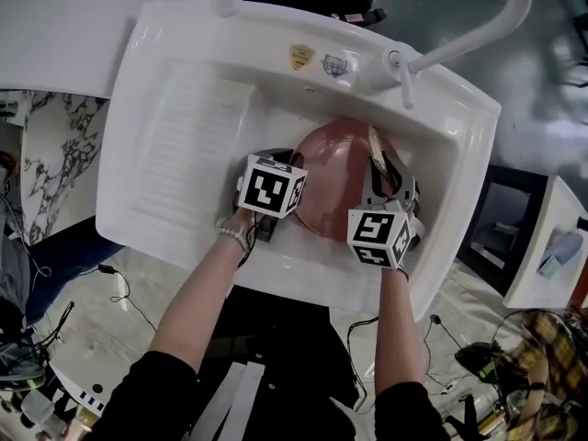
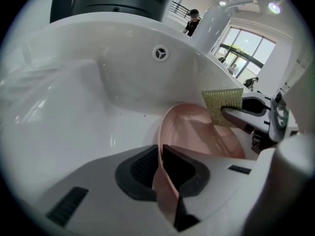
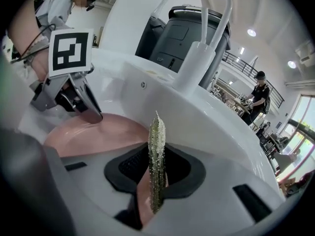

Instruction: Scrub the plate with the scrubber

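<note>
Left hand-held gripper (image 2: 162, 173) clamps smooth pink plate (image 2: 206, 136) by rim; right hand-held gripper (image 3: 156, 176) pinches thin coarse scrubber (image 3: 156, 141).

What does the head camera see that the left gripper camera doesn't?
Only the head view: the person's arms, both marker cubes and stickers on the sink rim. Only the left gripper view: the left gripper pinching the plate rim up close, and the overflow hole. Both: the pink plate, the scrubber in the right gripper, the white sink.
</note>
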Action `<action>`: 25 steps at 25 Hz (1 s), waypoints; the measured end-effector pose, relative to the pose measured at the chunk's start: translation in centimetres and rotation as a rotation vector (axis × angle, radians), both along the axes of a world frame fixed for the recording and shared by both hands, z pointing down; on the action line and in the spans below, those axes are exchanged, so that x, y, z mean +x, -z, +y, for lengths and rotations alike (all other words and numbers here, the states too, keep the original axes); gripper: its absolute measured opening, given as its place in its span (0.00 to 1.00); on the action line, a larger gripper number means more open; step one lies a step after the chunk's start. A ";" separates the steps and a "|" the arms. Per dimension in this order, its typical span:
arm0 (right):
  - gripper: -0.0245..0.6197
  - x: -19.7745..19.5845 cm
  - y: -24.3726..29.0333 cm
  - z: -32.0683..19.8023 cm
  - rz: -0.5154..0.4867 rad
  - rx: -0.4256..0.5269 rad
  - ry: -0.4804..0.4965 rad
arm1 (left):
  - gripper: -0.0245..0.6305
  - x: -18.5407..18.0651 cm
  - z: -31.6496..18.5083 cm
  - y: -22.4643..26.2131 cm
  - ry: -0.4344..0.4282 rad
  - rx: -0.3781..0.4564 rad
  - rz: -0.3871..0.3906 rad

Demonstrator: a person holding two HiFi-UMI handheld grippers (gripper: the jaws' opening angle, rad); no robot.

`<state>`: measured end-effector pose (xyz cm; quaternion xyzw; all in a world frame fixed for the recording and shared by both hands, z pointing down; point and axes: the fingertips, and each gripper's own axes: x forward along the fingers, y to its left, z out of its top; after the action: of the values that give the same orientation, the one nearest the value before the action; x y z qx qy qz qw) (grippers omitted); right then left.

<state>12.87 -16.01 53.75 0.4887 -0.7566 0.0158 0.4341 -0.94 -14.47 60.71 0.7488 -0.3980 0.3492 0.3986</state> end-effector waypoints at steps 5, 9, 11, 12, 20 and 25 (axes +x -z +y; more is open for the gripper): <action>0.16 -1.4 -1.3 -0.6 0.037 -0.024 0.021 | 0.07 -0.2 -0.1 0.3 0.017 -0.009 0.058; 0.16 -2.2 -2.5 -1.3 0.074 -0.047 0.047 | 0.07 -0.1 0.0 0.4 0.019 -0.015 0.081; 0.16 -2.8 -3.0 -1.5 0.095 -0.056 0.076 | 0.07 -0.2 -0.1 0.4 0.026 -0.018 0.094; 0.16 -3.0 -3.3 -1.5 0.096 -0.061 0.088 | 0.07 -0.2 -0.1 0.4 0.032 -0.020 0.100; 0.16 -6.2 -5.3 -0.1 0.134 -0.095 0.257 | 0.06 -0.4 -0.3 0.5 0.058 -0.029 0.121; 0.16 -7.5 -5.7 0.6 0.136 -0.082 0.357 | 0.06 -0.6 -0.3 0.6 0.078 -0.034 0.136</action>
<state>5.41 -15.37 59.44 0.3288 -0.7988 -0.0637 0.4998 -1.58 -14.81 60.15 0.7480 -0.3926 0.2884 0.4507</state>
